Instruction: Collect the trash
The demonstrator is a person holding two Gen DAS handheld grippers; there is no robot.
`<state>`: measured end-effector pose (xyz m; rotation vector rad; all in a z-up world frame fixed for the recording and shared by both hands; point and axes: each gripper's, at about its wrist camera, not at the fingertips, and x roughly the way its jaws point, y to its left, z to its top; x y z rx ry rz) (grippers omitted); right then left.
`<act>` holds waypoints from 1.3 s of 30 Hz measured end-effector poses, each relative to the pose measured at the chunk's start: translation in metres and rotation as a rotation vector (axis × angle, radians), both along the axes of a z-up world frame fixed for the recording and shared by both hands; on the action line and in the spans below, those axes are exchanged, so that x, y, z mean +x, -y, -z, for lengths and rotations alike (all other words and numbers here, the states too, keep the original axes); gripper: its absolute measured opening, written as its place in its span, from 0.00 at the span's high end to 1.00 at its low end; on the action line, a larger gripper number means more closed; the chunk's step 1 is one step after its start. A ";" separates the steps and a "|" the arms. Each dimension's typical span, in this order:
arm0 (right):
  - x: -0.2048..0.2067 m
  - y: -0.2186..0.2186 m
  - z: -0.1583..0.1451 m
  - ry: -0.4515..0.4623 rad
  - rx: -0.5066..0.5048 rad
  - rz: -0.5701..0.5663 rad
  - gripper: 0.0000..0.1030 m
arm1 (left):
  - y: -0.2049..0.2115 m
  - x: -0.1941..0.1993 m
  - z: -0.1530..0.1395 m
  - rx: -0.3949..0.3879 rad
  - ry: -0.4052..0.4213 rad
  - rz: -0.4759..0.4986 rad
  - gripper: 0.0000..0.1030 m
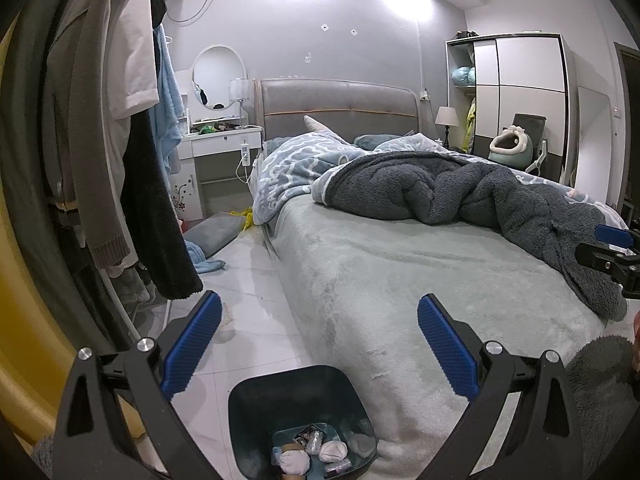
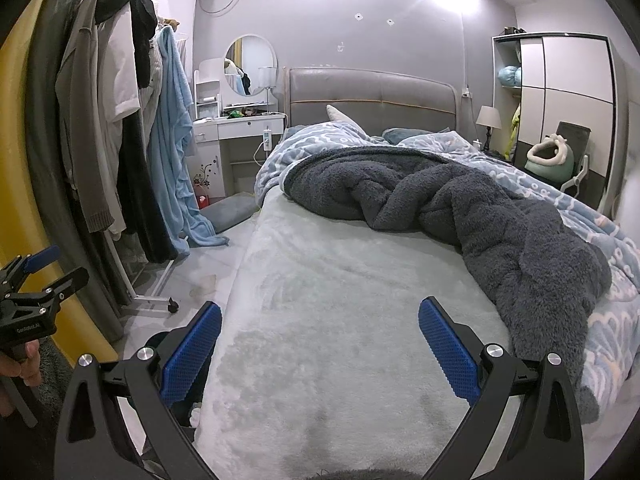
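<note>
So the trash bin (image 1: 302, 420) is sitting on the floor tight against the bed's (image 1: 400, 280) near left corner, already holding several wads. You're holding both the left gripper (image 1: 319, 344) and right gripper (image 2: 320, 346) spread apart, gripping nothing. Bed's looking trash-free, so probably nearly done.

Plush, matt bed cover (image 2: 320, 320); shaggy dark fleece blanket (image 2: 460, 216); glossy floor tiles (image 1: 248, 280); smooth dark plastic bin (image 1: 296, 396) holding crumpled paper wads (image 1: 332, 450); ribbed blue pads (image 1: 192, 344); leather-look padded headboard (image 2: 372, 96).
</note>
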<state>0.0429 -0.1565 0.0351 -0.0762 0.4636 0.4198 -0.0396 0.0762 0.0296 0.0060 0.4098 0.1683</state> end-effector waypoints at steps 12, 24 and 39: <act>0.001 0.000 -0.001 0.001 -0.003 -0.002 0.03 | -0.001 0.000 0.000 0.003 -0.001 -0.001 0.03; 0.001 0.003 0.000 0.000 -0.007 -0.004 0.03 | -0.002 0.000 0.000 0.004 0.000 0.000 0.03; 0.002 0.003 -0.001 0.000 -0.008 -0.005 0.03 | -0.002 0.000 0.000 0.004 -0.003 -0.005 0.03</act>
